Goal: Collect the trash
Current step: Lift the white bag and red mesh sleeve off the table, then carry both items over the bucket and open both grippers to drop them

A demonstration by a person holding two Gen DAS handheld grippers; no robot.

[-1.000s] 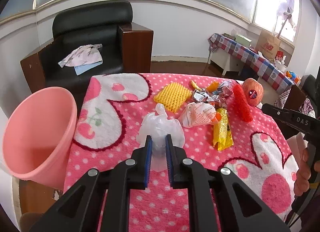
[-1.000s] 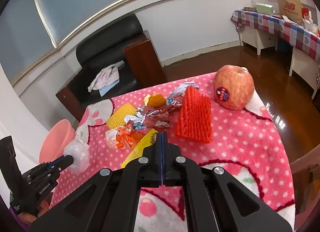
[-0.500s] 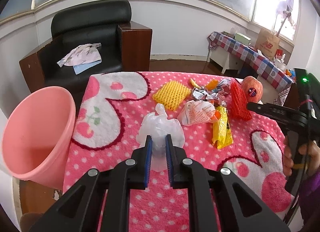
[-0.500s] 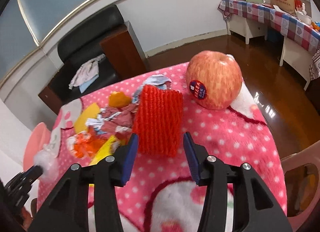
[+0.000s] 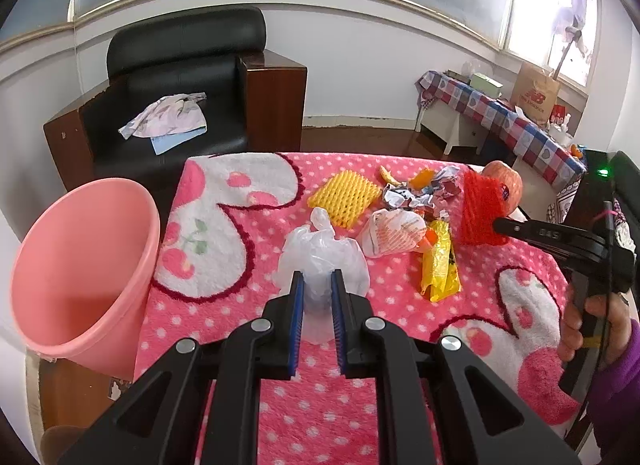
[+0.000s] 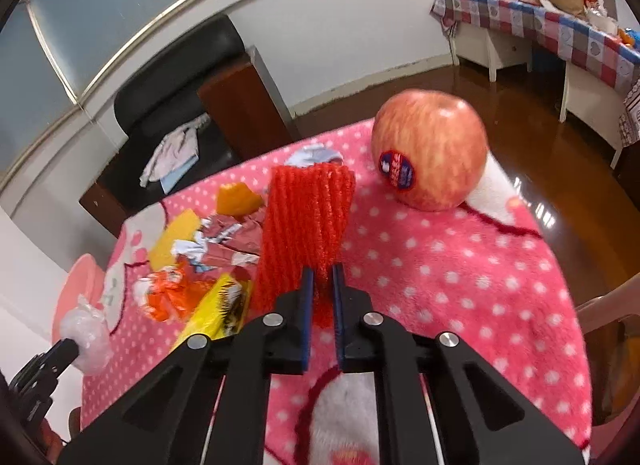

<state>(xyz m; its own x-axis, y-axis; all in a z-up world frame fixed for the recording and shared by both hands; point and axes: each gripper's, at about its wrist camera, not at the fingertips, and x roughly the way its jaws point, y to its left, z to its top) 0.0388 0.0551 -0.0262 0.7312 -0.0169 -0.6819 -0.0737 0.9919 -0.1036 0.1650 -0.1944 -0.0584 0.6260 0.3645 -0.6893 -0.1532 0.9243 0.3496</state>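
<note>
Fingers (image 5: 297, 297) of the left gripper (image 5: 316, 301) pinch a clear bag (image 5: 320, 257) above the blanket (image 5: 400, 289), near the pink bin (image 5: 84, 265), presumably for dropping in. Right gripper (image 6: 322, 301) clamps the near edge of the red net (image 6: 308, 221), a ribbed foam sleeve standing tilted beside the apple (image 6: 430, 149), among crumpled wrappers (image 6: 224, 241).

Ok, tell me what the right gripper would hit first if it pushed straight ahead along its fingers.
The right gripper is already shut on the red foam net, so that comes first. Beyond it, probably the crumpled foil wrapper at the table's far edge, though depth is unclear.
</note>
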